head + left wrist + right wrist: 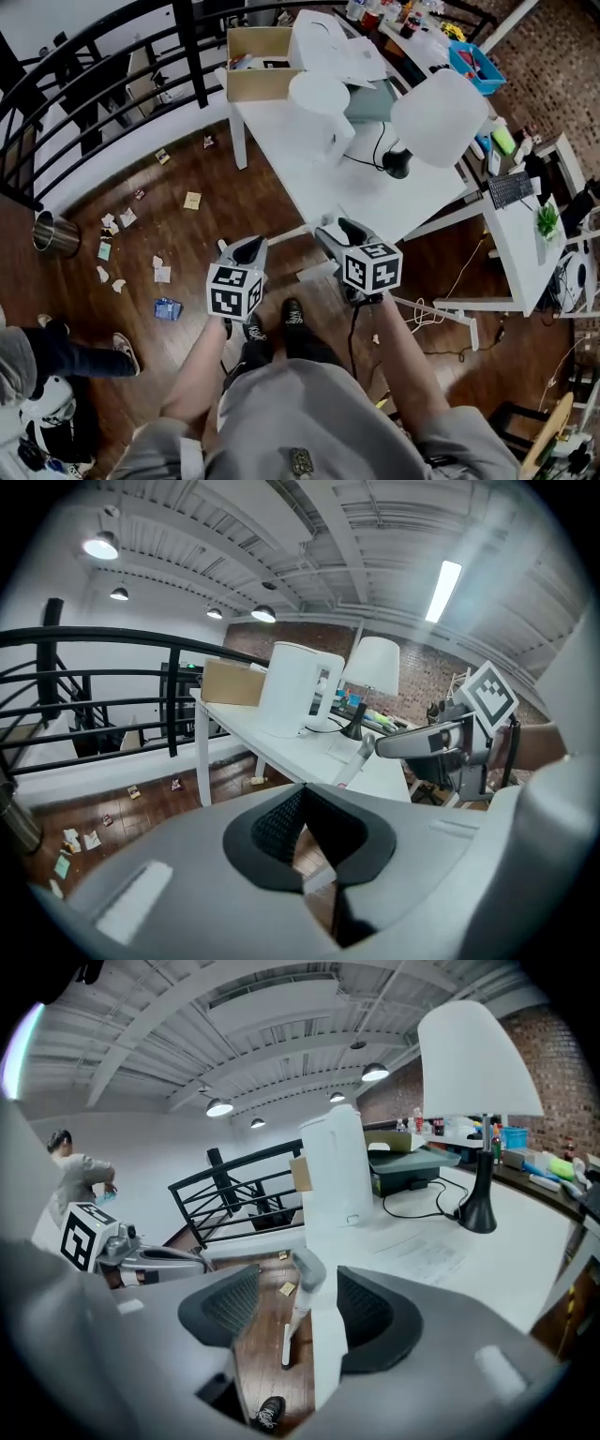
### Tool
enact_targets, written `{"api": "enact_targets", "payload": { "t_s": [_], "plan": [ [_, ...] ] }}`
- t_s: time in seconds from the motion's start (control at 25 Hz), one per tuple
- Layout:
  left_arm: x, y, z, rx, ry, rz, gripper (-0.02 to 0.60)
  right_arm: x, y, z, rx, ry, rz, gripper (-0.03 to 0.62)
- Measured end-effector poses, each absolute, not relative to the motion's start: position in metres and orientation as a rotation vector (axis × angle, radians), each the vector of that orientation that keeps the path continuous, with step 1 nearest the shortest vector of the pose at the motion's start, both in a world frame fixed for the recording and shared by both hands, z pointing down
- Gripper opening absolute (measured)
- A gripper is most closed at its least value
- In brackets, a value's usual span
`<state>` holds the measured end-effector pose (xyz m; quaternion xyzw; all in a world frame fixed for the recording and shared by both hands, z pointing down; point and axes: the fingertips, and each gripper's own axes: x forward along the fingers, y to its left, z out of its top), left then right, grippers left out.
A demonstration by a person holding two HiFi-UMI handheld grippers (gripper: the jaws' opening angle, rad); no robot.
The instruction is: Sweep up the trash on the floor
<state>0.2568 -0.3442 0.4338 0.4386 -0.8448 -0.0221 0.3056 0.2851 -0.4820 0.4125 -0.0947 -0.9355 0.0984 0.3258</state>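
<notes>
Trash lies on the wooden floor at the left: paper scraps (117,220), a yellow note (192,200) and a blue packet (167,308). My left gripper (246,248) (302,797) is shut with nothing in it and points toward the white table (309,178). My right gripper (339,228) (300,1314) stands open at the table's near edge. A white handle with a grey top (305,1274) (361,755) leans against that edge. In the right gripper view the handle sits between the jaws, and the pads do not press on it.
On the table stand a lamp (439,117), a white jug (319,108) and a cardboard box (258,66). A black railing (112,66) curves round the floor, with a metal bin (54,234) by it. Another person's shoe (122,349) is at the lower left.
</notes>
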Motion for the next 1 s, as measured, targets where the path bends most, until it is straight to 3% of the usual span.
{"api": "enact_targets", "payload": {
  "t_s": [0.32,0.52,0.6,0.8,1.0],
  "plan": [
    [0.253,-0.343,0.47,1.021,-2.215,-0.048,0.008,0.247,-0.476,0.461,-0.432,-2.331,0.23,0.242],
    [0.252,-0.336,0.495,0.949,-2.201,-0.051,0.008,0.232,-0.458,0.475,-0.55,-2.297,0.205,0.216],
    [0.251,-0.332,0.499,0.927,-2.203,-0.063,0.008,0.227,-0.453,0.478,-0.568,-2.29,0.185,0.195],
    [0.254,-0.319,0.509,0.864,-2.204,-0.092,0.008,0.224,-0.445,0.481,-0.616,-2.266,0.09,0.069],
    [0.257,-0.311,0.525,0.828,-2.176,-0.104,0.008,0.223,-0.434,0.474,-0.659,-2.258,0.062,0.061]
  ]
}}
